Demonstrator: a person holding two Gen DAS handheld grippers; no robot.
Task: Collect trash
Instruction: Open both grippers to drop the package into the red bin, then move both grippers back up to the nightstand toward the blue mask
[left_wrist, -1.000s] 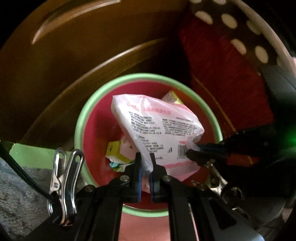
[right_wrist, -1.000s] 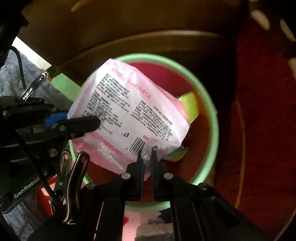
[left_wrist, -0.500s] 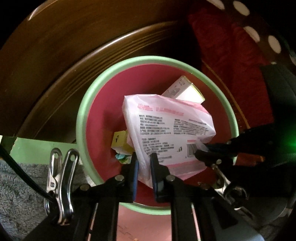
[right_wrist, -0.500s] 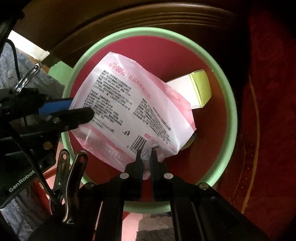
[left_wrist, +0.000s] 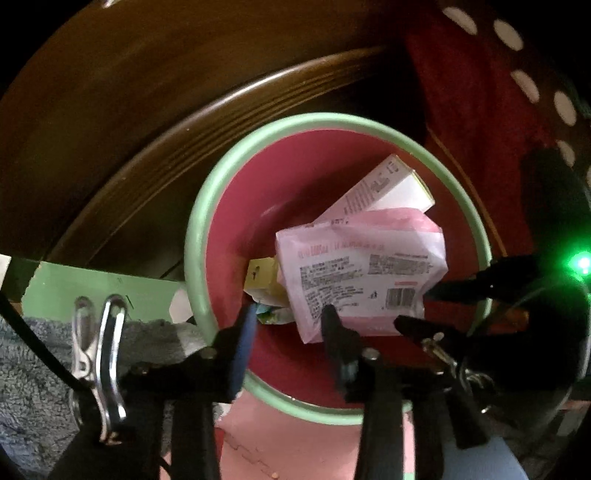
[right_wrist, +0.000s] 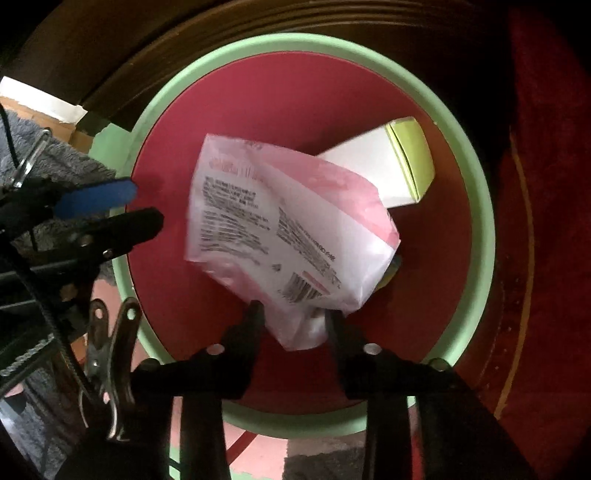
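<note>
A green-rimmed bin (left_wrist: 195, 236) (right_wrist: 480, 221) with a red inside lies below both grippers. A pink printed plastic packet (left_wrist: 362, 273) (right_wrist: 288, 229) sits loose inside it, blurred, on a white box with a yellow-green end (left_wrist: 384, 188) (right_wrist: 369, 162) and a small yellow box (left_wrist: 262, 277). My left gripper (left_wrist: 290, 321) (right_wrist: 147, 206) has its jaws opening, and the packet's edge lies just by its right finger. The jaws of my right gripper (right_wrist: 293, 317) (left_wrist: 417, 306) are opening too; the packet's lower corner hangs between its fingers, and no pad presses it.
Dark curved wooden furniture (left_wrist: 147, 129) stands behind the bin. Red fabric (left_wrist: 472, 92) and a dark basket with white spots (left_wrist: 517, 81) are to the right. A grey fluffy rug (left_wrist: 29, 369) and a green board (left_wrist: 92, 291) lie at the left, pink floor (left_wrist: 295, 443) in front.
Both grippers were shut on the packet and have opened. They sank toward the bin, and the packet has dropped further inside onto the boxes.
</note>
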